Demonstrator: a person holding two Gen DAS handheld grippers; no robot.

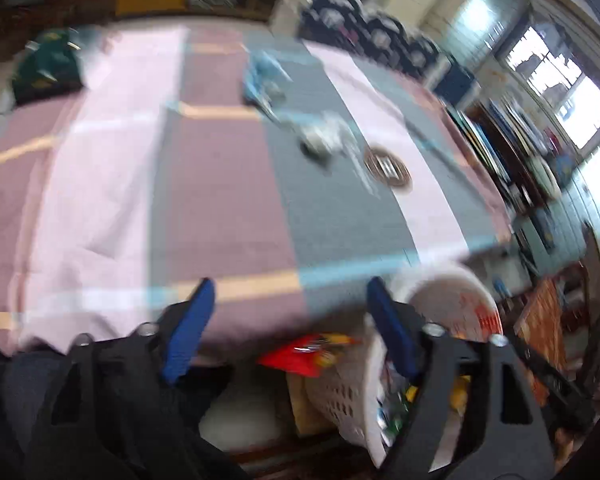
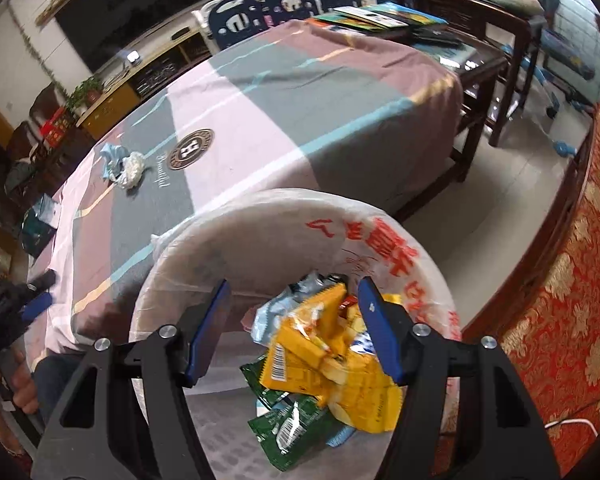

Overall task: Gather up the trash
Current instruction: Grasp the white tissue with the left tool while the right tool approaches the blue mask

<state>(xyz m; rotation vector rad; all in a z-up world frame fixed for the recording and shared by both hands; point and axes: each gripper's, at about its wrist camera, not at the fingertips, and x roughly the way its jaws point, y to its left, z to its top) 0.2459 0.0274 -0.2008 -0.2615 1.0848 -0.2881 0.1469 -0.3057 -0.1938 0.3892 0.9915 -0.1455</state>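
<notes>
one bin [image 2: 380,220], two crumpled scraps [image 2: 122,166] on one table [image 2: 300,120], two claws [image 2: 292,332].

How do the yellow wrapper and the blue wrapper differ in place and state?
The yellow wrapper lies in the lined bin; the blue wrapper lies on the tablecloth. The yellow wrapper sits among other wrappers; the blue wrapper touches only a white wad. Both are crumpled.

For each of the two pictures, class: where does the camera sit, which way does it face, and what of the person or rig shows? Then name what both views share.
Left wrist: on the left gripper, looking down across the table; its open blue fingers show, bin at right.
Right wrist: on the right gripper, open above the bin of wrappers; a hand holding the left gripper shows at left.
Shared: table, bin, crumpled trash.
</notes>
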